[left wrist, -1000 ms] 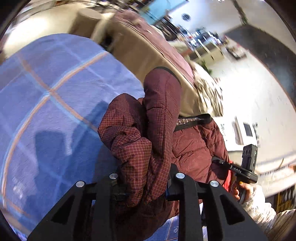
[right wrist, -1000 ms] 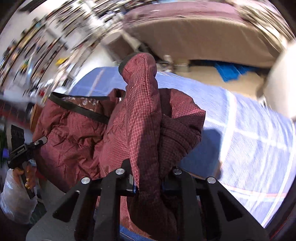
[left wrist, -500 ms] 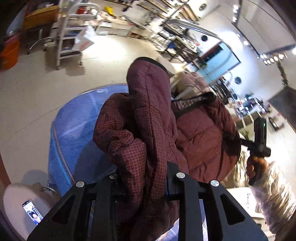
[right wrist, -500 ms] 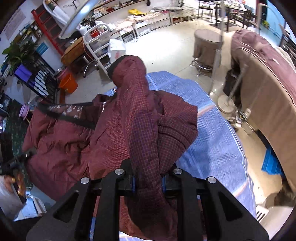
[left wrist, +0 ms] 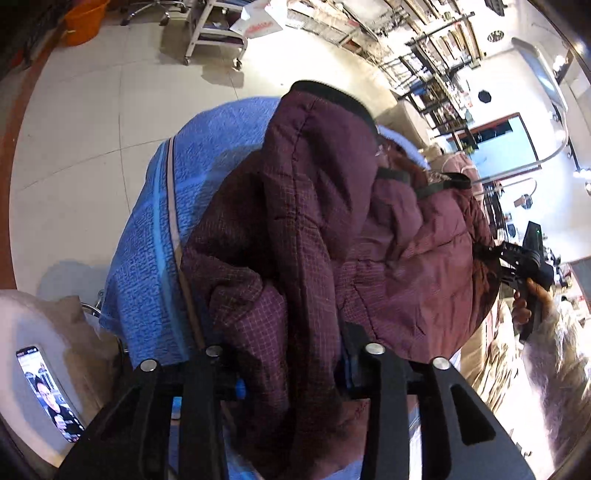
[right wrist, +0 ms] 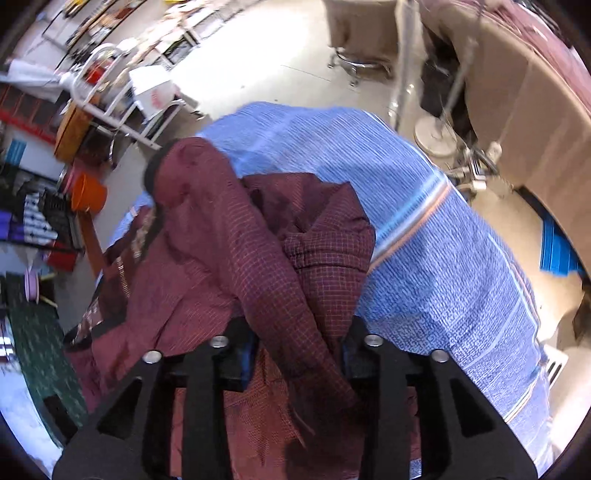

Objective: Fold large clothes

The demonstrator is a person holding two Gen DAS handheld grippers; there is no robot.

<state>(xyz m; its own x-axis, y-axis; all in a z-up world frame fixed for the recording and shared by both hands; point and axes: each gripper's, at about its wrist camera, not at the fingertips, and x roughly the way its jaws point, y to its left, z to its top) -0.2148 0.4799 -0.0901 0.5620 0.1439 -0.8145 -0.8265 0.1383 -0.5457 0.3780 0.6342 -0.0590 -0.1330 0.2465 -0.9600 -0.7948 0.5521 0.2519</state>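
Observation:
A large maroon checked padded jacket (left wrist: 317, 229) hangs bunched between my two grippers above a table under a blue striped cloth (left wrist: 155, 258). My left gripper (left wrist: 291, 373) is shut on a thick fold of the jacket, with a black-cuffed sleeve sticking up ahead. My right gripper (right wrist: 295, 354) is shut on another fold of the jacket (right wrist: 236, 258); it also shows far right in the left wrist view (left wrist: 524, 258), held by a hand. The blue cloth (right wrist: 424, 229) lies beyond and right of the jacket.
A phone (left wrist: 48, 391) lies on a pale stool at lower left. A white metal cart (left wrist: 218, 26) and an orange bucket (right wrist: 86, 192) stand on the tiled floor. A beige-covered table (right wrist: 524, 96) and a lamp base (right wrist: 436, 136) stand to the right.
Both grippers have swung round and tipped downward with the jacket still held; the view now takes in more floor and the table's edge. The jacket hangs lower over the blue cloth.

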